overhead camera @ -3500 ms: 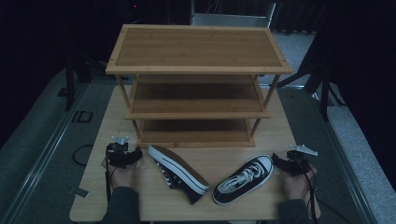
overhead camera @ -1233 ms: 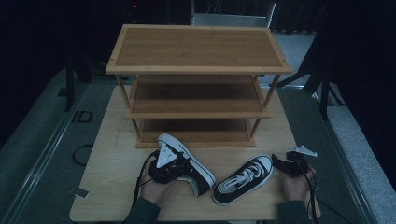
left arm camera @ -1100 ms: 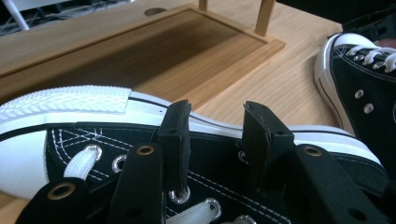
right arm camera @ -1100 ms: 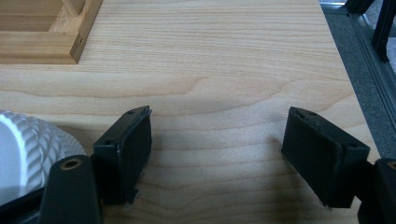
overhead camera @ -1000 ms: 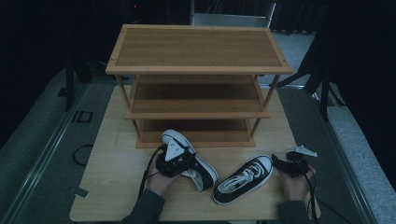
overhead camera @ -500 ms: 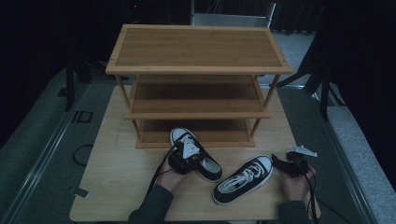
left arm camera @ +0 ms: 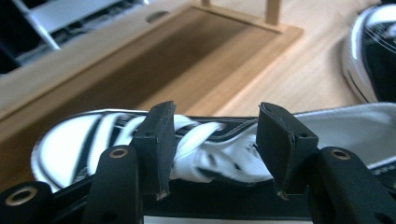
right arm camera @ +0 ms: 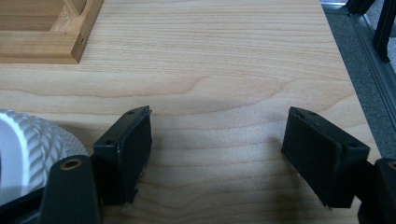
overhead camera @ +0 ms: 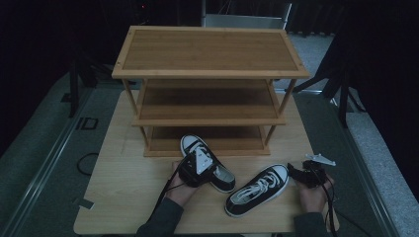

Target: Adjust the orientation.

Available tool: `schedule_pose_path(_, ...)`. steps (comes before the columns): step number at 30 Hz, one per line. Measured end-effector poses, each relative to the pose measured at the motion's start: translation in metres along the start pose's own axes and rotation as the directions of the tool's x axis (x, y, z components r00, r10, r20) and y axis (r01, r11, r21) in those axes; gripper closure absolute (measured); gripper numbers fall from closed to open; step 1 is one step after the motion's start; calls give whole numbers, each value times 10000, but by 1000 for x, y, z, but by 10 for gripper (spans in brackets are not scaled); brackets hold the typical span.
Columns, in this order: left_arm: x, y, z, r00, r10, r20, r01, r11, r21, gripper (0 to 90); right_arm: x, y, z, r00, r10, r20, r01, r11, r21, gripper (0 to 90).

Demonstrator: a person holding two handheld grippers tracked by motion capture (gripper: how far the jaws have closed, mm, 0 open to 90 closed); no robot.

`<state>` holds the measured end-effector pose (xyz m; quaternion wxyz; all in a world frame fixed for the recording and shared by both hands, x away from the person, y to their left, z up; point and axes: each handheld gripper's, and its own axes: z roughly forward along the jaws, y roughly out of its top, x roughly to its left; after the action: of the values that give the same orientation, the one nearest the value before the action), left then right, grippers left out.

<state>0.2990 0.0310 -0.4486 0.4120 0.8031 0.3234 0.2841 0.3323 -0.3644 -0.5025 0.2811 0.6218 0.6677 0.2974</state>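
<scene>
Wooden table (overhead camera: pixel 123 197), left tongs (left arm camera: pixel 212 144) clamped on sneaker (left arm camera: pixel 70 144), right tongs (right arm camera: pixel 217 154) apart, beside second sneaker (overhead camera: pixel 257 190)

The black two-jaw left gripper (left arm camera: pixel 212 144) clamps a black-and-white canvas sneaker (overhead camera: pixel 206 162). The black two-jaw right gripper (right arm camera: pixel 224 154) rests with jaws spread wide

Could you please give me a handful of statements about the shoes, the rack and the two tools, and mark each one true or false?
1. The left tool is closed on the laced upper of a black-and-white canvas sneaker. True.
2. That sneaker already sits on the middle tier of the three-tier bamboo shoe rack. False: it is in front of the bottom tier, with its toe pointing at the rack.
3. The right tool grips the second black-and-white sneaker. False: its jaws are wide apart over the bare light wooden table.
4. The rack's top tier is bare. True.
</scene>
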Motion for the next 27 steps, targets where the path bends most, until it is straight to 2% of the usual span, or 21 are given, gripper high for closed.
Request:
schedule_pose_path(2,0,0,-5,9986,-132,-514,119,9996,-261,463,0,0,0,10000,0,0,0,10000,1,238)
schedule_pose_path(6,3,1,-6,9979,-279,-577,270,9995,-165,458,0,0,0,10000,-2,-1,2,10000,0,238)
schedule_pose_path(12,4,-4,-7,9935,-951,-627,965,9952,187,456,0,0,0,10000,-3,-4,3,10000,0,238)
schedule_pose_path(14,5,-8,-9,9909,-1281,-421,1293,9913,266,464,0,0,0,10000,-3,-6,3,10000,2,237)
schedule_pose_path(16,6,-17,-11,9836,-1797,121,1789,9826,501,491,0,0,0,10000,-3,-6,3,10000,1,238)
schedule_pose_path(18,6,-19,-11,9830,-1829,134,1819,9816,574,508,0,0,0,10000,-5,-6,5,10000,0,238)
schedule_pose_path(22,10,-20,-10,9723,-2241,663,2194,9731,708,559,0,0,0,10000,-6,-10,6,10000,1,237)
schedule_pose_path(23,10,-20,-10,9717,-2238,753,2182,9729,762,636,0,0,0,10000,-6,-10,6,10000,1,237)
schedule_pose_path(24,9,-19,-10,9735,-2163,745,2100,9741,841,669,0,0,0,10000,-5,-8,5,10000,1,238)
schedule_pose_path(27,10,-19,-12,9724,-2145,916,2060,9740,942,761,0,0,0,10000,-7,-10,7,10000,1,237)
